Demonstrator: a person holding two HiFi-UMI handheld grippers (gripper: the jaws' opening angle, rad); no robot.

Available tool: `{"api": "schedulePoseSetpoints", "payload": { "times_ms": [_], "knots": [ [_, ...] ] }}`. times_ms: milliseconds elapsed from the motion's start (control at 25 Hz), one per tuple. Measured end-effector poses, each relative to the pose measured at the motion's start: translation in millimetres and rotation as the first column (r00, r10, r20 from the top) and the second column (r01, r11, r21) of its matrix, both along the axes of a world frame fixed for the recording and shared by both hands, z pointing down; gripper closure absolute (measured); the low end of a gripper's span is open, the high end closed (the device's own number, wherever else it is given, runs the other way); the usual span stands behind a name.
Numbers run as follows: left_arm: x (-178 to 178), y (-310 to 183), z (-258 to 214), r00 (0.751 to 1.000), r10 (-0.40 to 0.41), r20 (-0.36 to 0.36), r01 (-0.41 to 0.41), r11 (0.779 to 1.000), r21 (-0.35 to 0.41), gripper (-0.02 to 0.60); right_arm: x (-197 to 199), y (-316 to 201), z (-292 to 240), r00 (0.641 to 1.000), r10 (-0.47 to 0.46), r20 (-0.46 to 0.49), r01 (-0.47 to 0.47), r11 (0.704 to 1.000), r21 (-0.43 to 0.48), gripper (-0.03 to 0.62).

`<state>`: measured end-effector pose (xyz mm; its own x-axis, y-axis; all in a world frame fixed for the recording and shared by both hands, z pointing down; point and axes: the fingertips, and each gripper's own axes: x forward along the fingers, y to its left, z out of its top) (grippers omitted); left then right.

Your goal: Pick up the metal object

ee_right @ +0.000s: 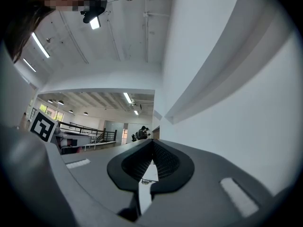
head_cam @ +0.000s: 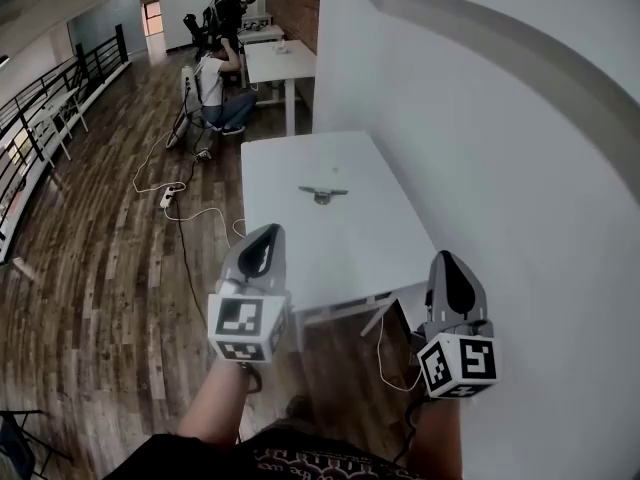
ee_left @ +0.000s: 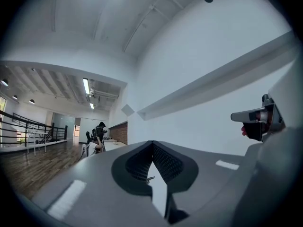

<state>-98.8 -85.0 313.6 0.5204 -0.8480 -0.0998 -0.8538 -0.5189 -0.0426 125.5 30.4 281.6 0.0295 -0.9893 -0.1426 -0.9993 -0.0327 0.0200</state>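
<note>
A small metal object (head_cam: 323,193) with a flat bar and a round base lies near the middle of the white table (head_cam: 300,163), alone on the top. My left gripper (head_cam: 268,231) is held in the air short of the table's near left corner, shut and empty. To its right, beyond the near right edge, my right gripper (head_cam: 445,258) is also shut and empty. Past the closed tips in the left gripper view (ee_left: 152,144) the metal object (ee_left: 149,178) shows small and far off. In the right gripper view (ee_right: 152,145) the metal object (ee_right: 143,181) shows the same way.
A white wall (head_cam: 480,118) runs close along the table's right side. A power strip (head_cam: 168,196) and cables trail over the wood floor on the left. A cable (head_cam: 383,353) hangs by the table's near edge. Farther back are more white tables (head_cam: 280,60) with people, and a railing (head_cam: 40,108).
</note>
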Motion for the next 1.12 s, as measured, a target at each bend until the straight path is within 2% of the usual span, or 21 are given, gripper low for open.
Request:
{"api": "schedulePoseSetpoints", "payload": {
  "times_ms": [200, 480, 680, 920, 1040, 1080, 1120],
  "knots": [
    [10.6, -42.1, -4.9, 1.000, 0.030, 0.001, -0.030, 1.000, -0.007, 0.581, 4.5, -42.0, -9.4, 1.000, 0.028, 0.014, -0.028, 0.999, 0.023, 0.582],
    [19.0, -86.2, 3.8, 1.000, 0.028, 0.006, -0.028, 0.999, -0.022, 0.581, 6.9, -92.8, -5.2, 1.000, 0.009, 0.017, -0.010, 1.000, 0.016, 0.582],
    [32.7, -114.1, 17.9, 1.000, 0.007, 0.017, -0.006, 0.999, -0.050, 0.581, 16.3, -125.5, -0.5, 0.999, -0.034, 0.008, 0.034, 0.999, -0.001, 0.582],
    [62.8, -150.9, 26.4, 0.998, -0.054, 0.018, 0.055, 0.997, -0.060, 0.581, 52.0, -175.5, 4.1, 0.994, -0.108, 0.010, 0.108, 0.994, -0.010, 0.582],
    [85.6, -173.6, 35.4, 0.998, -0.060, 0.028, 0.062, 0.996, -0.067, 0.581, 68.3, -206.5, 5.0, 0.987, -0.159, 0.003, 0.159, 0.987, -0.019, 0.582],
    [95.0, -179.8, 42.1, 0.998, -0.046, 0.036, 0.049, 0.996, -0.080, 0.557, 72.2, -215.4, 5.9, 0.984, -0.178, -0.002, 0.178, 0.984, -0.027, 0.582],
    [104.8, -185.0, 50.7, 0.999, -0.026, 0.045, 0.030, 0.994, -0.102, 0.447, 75.7, -222.4, 7.2, 0.981, -0.195, -0.006, 0.195, 0.980, -0.033, 0.582]
  ]
}}
